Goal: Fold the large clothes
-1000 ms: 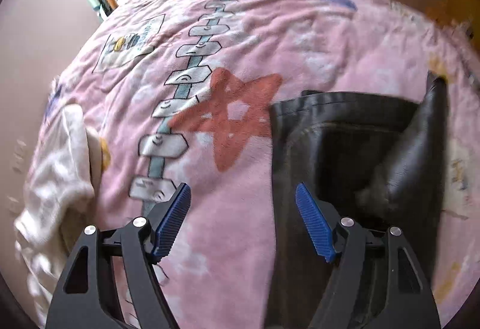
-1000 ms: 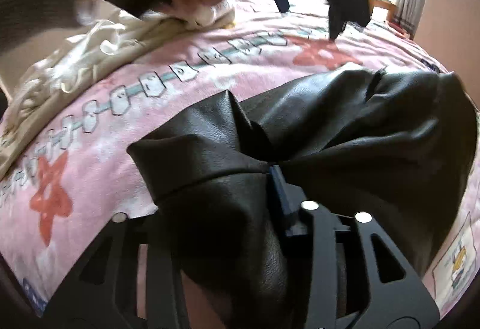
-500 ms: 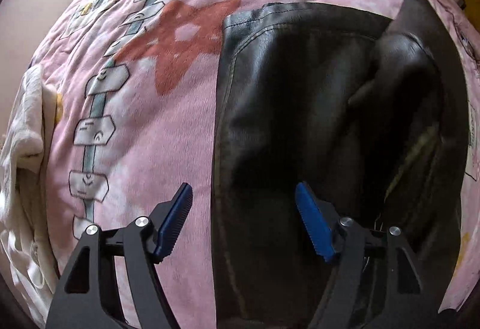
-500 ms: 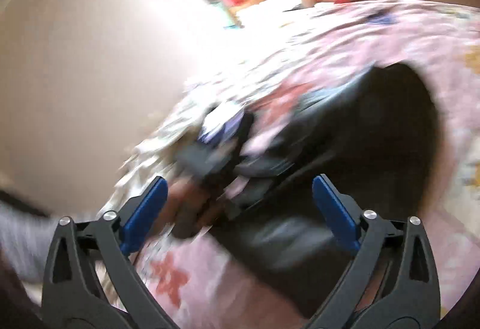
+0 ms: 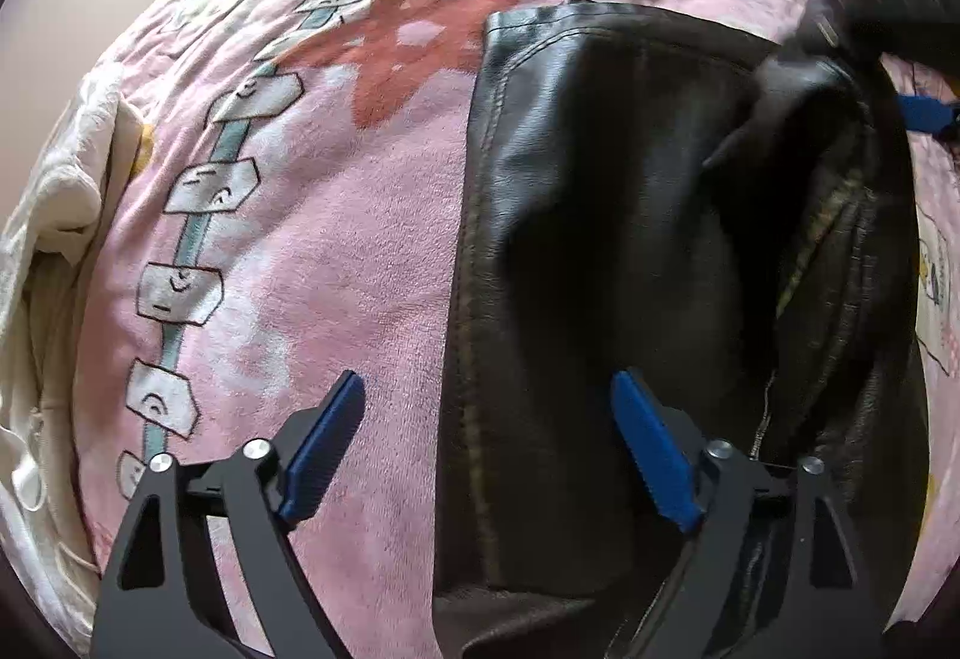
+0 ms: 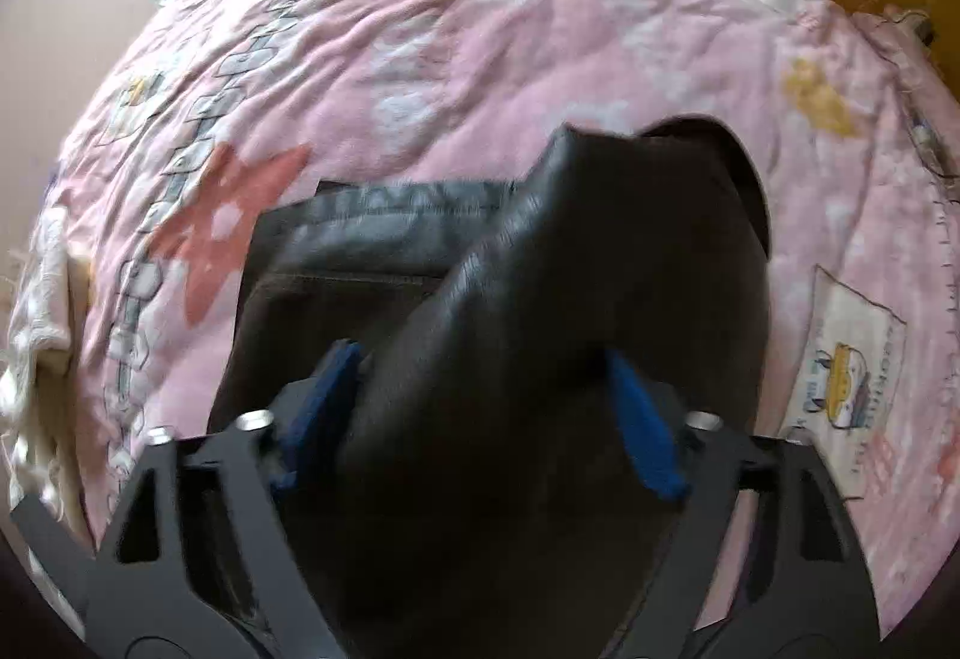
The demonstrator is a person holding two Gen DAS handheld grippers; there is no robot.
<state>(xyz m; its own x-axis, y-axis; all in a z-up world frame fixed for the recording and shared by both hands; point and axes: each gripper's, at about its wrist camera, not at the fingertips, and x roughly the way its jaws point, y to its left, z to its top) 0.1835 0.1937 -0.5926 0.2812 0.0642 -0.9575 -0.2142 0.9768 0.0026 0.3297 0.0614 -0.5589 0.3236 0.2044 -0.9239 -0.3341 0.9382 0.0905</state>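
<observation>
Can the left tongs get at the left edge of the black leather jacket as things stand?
Probably yes. The left tongs are open and straddle the black leather jacket edge, one blue pad over the pink blanket, one over leather. Nothing lies between.

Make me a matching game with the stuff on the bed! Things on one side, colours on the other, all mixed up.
Things:
1. jacket
2. blanket
3. star print
4. crumpled cloth at the bed's edge

Colours:
A. pink
B. cream white
C. black
D. red-orange

Pairs: 1-C, 2-A, 3-D, 4-B
</observation>
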